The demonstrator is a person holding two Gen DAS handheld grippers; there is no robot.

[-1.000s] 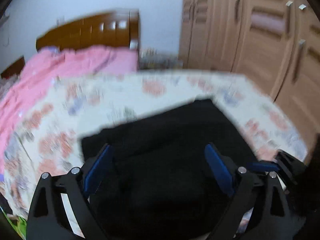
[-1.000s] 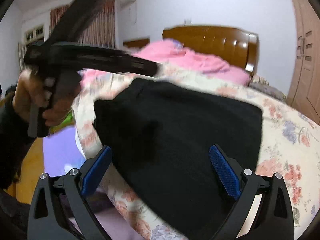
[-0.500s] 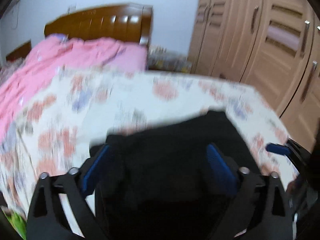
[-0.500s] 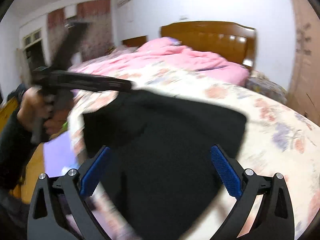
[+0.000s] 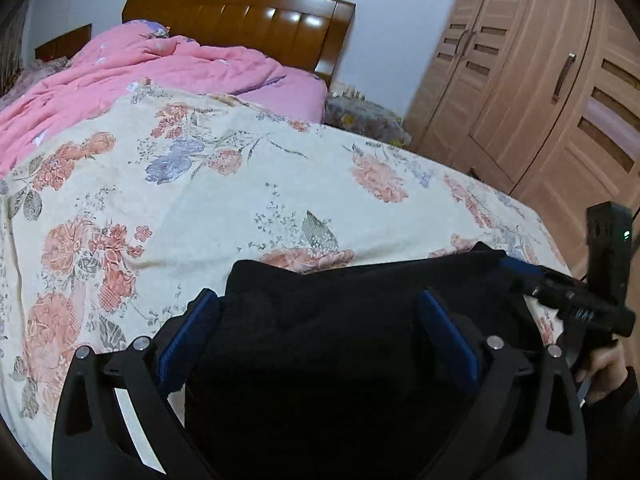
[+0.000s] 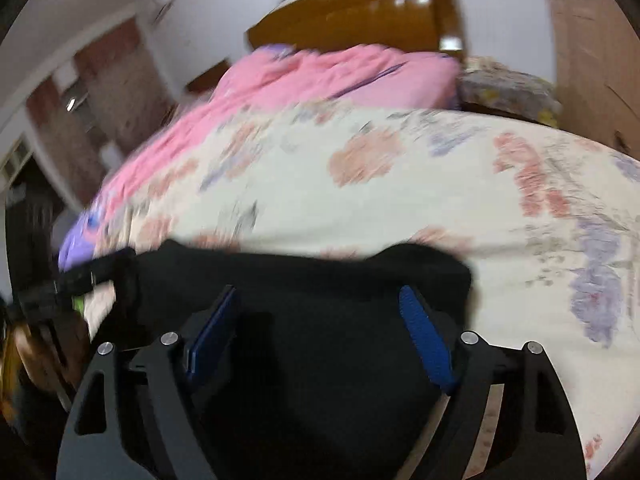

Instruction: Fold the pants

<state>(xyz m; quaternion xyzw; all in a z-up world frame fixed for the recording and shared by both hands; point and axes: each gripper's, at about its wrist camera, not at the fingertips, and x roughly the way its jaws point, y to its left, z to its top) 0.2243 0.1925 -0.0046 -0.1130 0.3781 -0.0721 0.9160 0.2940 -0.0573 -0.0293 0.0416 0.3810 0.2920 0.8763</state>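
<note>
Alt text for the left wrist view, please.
Open left tongs poised over folded black pants on a floral bedspread. The right tongs sit at the pants' right edge; pink quilt and wardrobe behind.

The left wrist view looks forward along the left gripper [image 5: 318, 332], low and close over the black pants [image 5: 360, 320], facing up the floral bedspread [image 5: 240, 184] toward the headboard [image 5: 240, 12]; the wardrobe [image 5: 540, 92] fills its right edge. The right wrist view (motion-blurred) sits equally near over the pants [image 6: 320, 300], behind the right gripper [image 6: 320, 332], facing the same way. Both share pants, bedspread, pink quilt [image 5: 140, 68] and headboard.
</note>
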